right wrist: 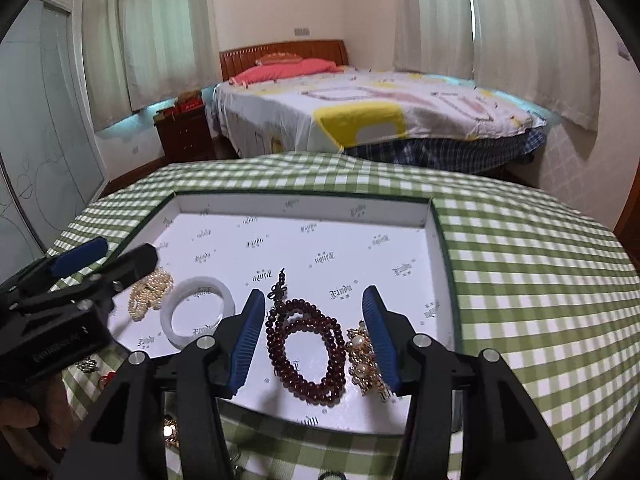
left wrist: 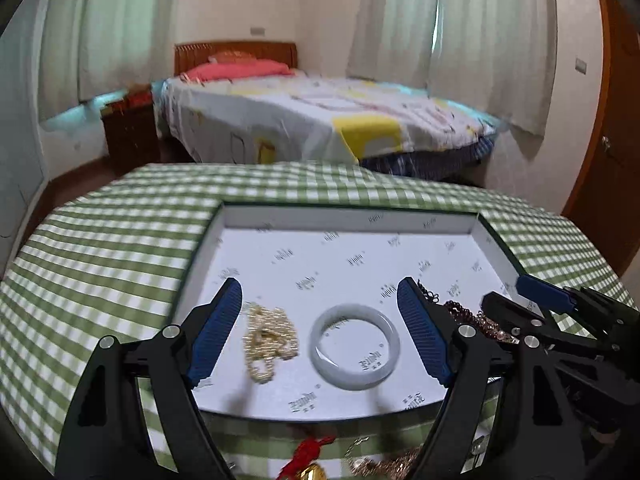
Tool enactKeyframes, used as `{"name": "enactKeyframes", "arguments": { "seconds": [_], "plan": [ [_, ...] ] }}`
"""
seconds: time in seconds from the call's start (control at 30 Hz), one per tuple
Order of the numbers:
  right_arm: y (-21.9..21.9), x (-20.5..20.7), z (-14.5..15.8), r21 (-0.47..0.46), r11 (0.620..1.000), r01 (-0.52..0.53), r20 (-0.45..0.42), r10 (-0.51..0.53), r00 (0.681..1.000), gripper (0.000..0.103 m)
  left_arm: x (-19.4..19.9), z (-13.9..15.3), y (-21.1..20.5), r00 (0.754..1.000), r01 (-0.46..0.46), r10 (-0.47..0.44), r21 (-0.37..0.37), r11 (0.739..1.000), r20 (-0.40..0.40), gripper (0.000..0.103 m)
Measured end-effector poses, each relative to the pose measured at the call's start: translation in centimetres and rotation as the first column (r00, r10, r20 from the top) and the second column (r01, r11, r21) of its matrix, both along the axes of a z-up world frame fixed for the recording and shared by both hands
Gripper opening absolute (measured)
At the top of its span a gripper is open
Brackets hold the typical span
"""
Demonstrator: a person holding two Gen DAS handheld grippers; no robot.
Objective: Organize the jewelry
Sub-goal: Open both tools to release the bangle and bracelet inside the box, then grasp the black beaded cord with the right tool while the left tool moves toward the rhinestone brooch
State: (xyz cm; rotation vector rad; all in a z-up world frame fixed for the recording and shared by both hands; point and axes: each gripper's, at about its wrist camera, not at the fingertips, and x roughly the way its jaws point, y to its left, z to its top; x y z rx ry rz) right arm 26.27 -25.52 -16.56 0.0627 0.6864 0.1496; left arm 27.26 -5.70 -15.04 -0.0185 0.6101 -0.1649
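Red tassel charm [left wrist: 307, 453] lies on checked cloth [left wrist: 120, 216], nearest cam. L gripper [left wrist: 320, 332] wide open, empty, over white tray [left wrist: 352, 218]; jade bangle [left wrist: 355, 347] and pearl strand [left wrist: 270, 338] between jaws. R gripper [right wrist: 316, 340] wide open, empty; dark red bead bracelet [right wrist: 308, 350] between jaws, gold-pearl piece [right wrist: 362, 356] touching R finger.

White tray [right wrist: 434, 216], shallow, printed lining, sitting flat on checkered cloth. Pale jade bangle [left wrist: 355, 346] lying flat near tray's front edge. Pearl strand [left wrist: 270, 334] lying bunched just left of bangle, apart from it. Dark red bead bracelet [right wrist: 308, 348] lying coiled in loops, right of bangle, black knotted tail pointing toward tray's far side. Gold-and-pearl piece [right wrist: 362, 356] lying touching bead bracelet's right side. More jewelry lying outside tray's front edge, including red tassel [left wrist: 308, 454].
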Motion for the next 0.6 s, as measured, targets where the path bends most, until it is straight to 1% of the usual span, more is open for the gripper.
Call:
{"name": "enactKeyframes", "arguments": {
  "seconds": [0.1, 0.2, 0.4, 0.6],
  "plan": [
    [-0.2, -1.2, 0.3, 0.001, 1.000, 0.015, 0.021, -0.015, 1.000, 0.051, -1.5, 0.4, 0.8, 0.999, -0.024, 0.024, -0.002, 1.000, 0.025, 0.078],
    [-0.4, -2.5, 0.1, 0.001, 0.999, 0.032, 0.030, -0.032, 0.999, 0.051, -2.8, 0.4, 1.7, 0.998, -0.045, 0.046, -0.005, 0.999, 0.031, 0.078],
    [-0.8, -4.9, -0.7, -0.004, 0.999, 0.053, 0.009, -0.053, 0.999, 0.051, -5.2, -0.1, 3.3, 0.997, -0.076, 0.076, -0.007, 0.997, 0.013, 0.078],
    [-0.8, -7.0, -2.1, -0.013, 0.998, 0.060, -0.033, -0.061, 0.998, 0.051, -7.3, -1.1, 4.5, 0.996, -0.090, 0.090, 0.001, 0.996, -0.014, 0.078]
  ]
}}
